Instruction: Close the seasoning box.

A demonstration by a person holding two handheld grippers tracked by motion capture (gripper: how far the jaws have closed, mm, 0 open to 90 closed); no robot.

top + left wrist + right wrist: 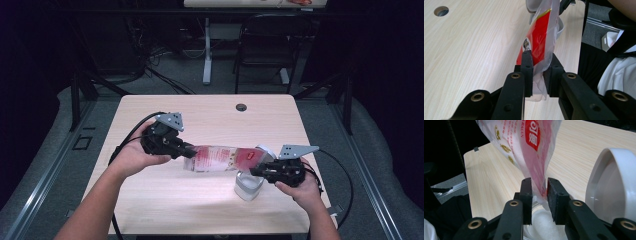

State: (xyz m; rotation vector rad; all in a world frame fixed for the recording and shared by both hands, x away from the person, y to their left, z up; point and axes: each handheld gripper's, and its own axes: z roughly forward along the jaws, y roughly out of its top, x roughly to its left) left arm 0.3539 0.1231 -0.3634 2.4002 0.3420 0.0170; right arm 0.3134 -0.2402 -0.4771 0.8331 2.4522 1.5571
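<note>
A clear plastic bag with red print hangs stretched between my two grippers above the wooden table. My left gripper is shut on the bag's crumpled end. My right gripper stands at the other end, and the bag's narrow corner passes between its jaws, which stand apart without pressing it. Right under that corner sits a white container with white grains inside. Its round lid is tipped up beside it.
A cable hole lies near the table's far edge. Beyond the table stand a dark chair and a desk leg. Bare tabletop spreads left of the bag and in front of it.
</note>
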